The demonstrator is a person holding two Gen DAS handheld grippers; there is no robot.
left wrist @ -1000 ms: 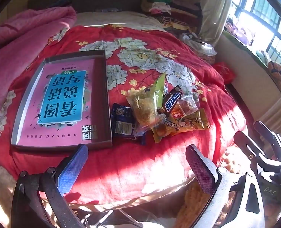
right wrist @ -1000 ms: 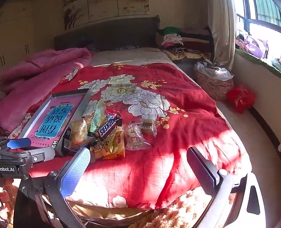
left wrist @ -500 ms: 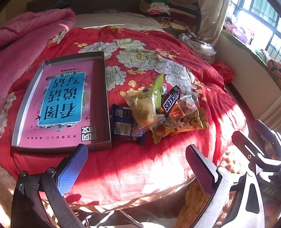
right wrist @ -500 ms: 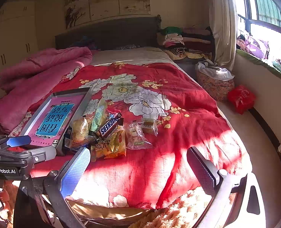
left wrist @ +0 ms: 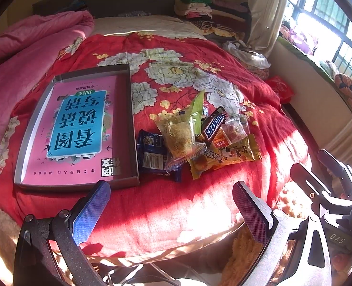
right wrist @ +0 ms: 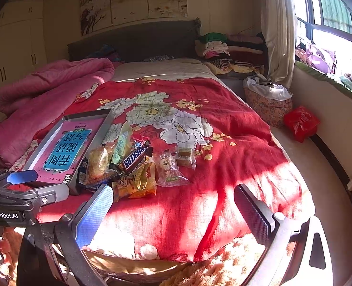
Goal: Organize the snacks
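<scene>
Sunlit bedroom, mid-morning by the look of it: a bed spread with a red floral quilt [left wrist: 176, 76] carries everything I am working with. Landmark is the shallow grey cardboard box [left wrist: 133, 128] lined with a pink and blue printed sheet, lying flat on the quilt. Nothing has gone into that box as far as I can see, so I judge the sorting not yet begun.

Just right of the box sits the whole heap: a dark blue foil packet [left wrist: 152, 152] touching or nearly touching the box wall, a clear bag of yellow crumbly pastry [left wrist: 179, 135] overlapping it, a long green wrapper [left wrist: 197, 104] behind, a brown Snickers bar [left wrist: 214, 125] propped on top, a yellow printed snack pouch [left wrist: 225, 157] underneath, and small clear-wrapped sweets [right wrist: 170, 169] farthest from the box.

My left hand-held gripper [left wrist: 168, 205] hangs released and empty off the foot of the bed, below the box's near corner. My right hand-held gripper [right wrist: 173, 207] is likewise spread wide, holding nothing, farther from the box.

Room to move looks generous: bare quilt lies between the heap and both tools. The heap rests near the quilt's foot edge, so a careless push could spill packets off it.
</scene>
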